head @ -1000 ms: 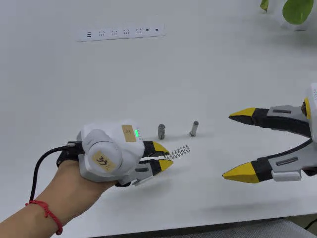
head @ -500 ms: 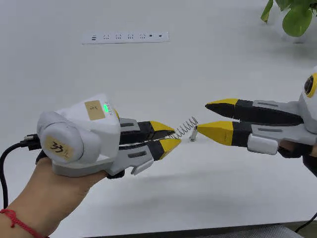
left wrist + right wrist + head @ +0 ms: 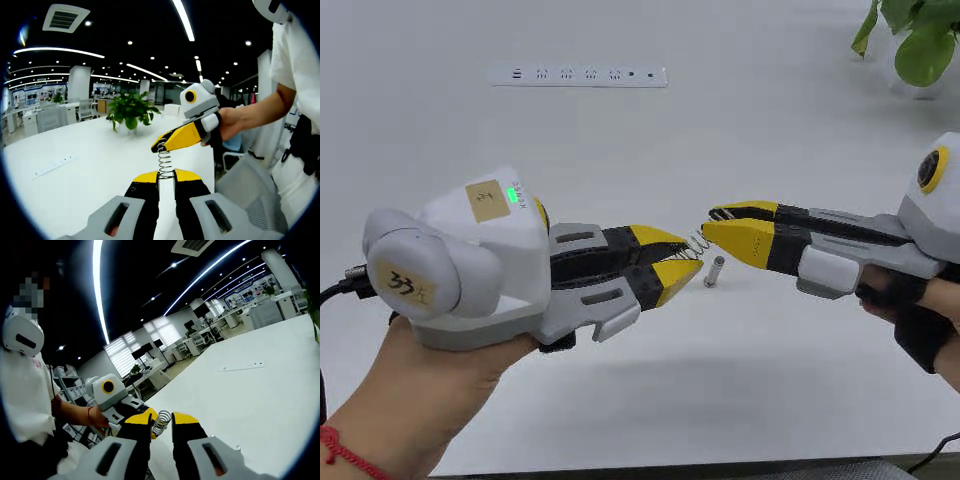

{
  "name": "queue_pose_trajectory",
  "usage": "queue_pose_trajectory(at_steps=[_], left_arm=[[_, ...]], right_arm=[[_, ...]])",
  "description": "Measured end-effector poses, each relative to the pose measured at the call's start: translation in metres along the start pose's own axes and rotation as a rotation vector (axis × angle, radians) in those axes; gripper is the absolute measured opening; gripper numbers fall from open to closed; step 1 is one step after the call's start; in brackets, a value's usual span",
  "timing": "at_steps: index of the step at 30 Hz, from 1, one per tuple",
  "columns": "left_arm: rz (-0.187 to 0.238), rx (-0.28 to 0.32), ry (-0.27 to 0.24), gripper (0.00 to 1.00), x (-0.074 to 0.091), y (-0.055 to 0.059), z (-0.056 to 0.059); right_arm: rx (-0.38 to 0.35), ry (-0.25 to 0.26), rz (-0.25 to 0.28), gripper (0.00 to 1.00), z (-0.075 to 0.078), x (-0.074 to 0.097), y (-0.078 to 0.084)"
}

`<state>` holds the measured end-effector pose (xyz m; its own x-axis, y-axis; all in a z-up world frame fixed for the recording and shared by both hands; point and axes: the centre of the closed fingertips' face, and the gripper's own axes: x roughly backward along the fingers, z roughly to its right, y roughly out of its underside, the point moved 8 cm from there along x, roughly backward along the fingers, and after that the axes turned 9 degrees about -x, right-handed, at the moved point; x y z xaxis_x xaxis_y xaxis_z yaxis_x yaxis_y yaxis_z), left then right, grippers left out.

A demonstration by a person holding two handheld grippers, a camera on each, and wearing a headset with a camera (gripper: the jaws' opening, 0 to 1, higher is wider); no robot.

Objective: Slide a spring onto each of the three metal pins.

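Plain white table (image 3: 620, 160), matte top, pretty bare tbh. Toward the far side: white power strip (image 3: 578, 75) lying flat, sockets up, long side running left-right. Far right corner: green potted plant (image 3: 910, 35) (leaves clear enough, pot too blurry to tell). Nearer the middle: one small metal pin (image 3: 714, 271) sitting on the top, well apart from strip & plant.

Two yellow-tipped handheld grippers, the left gripper (image 3: 690, 256) and the right gripper (image 3: 710, 222), over one white workbench (image 3: 620, 400). Between them is one steel coil spring (image 3: 697, 243), with one short metal pin (image 3: 714, 271) near it. One white power strip (image 3: 578, 75) lies far left, one green leafy plant (image 3: 910, 35) far right.
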<state>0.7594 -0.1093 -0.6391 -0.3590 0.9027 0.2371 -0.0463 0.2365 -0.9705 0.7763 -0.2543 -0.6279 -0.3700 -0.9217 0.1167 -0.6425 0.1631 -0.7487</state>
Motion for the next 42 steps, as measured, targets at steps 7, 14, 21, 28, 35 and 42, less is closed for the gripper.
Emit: queue_pose_trajectory(at_steps=[7,14,21,28,35,42], left_arm=[[0.002,0.004,0.005,0.11,-0.001,0.001,0.002],[0.0,0.013,0.013,0.11,-0.002,0.003,0.003],[-0.021,0.012,0.016,0.11,-0.002,0.006,0.003],[-0.042,0.015,0.015,0.18,-0.003,0.01,0.004],[-0.056,-0.002,0.025,0.15,-0.003,0.011,0.007],[-0.056,0.001,0.032,0.13,-0.004,0.012,0.008]], right_arm=[[0.012,-0.001,-0.006,0.13,-0.002,0.0,0.001],[0.027,0.001,-0.018,0.12,-0.006,0.0,0.002],[0.101,0.012,-0.074,0.12,-0.01,-0.003,0.003],[0.193,0.018,-0.131,0.12,-0.017,-0.006,0.0],[0.286,0.023,-0.194,0.12,-0.024,-0.01,0.0],[0.346,0.016,-0.229,0.12,-0.028,-0.013,0.001]])
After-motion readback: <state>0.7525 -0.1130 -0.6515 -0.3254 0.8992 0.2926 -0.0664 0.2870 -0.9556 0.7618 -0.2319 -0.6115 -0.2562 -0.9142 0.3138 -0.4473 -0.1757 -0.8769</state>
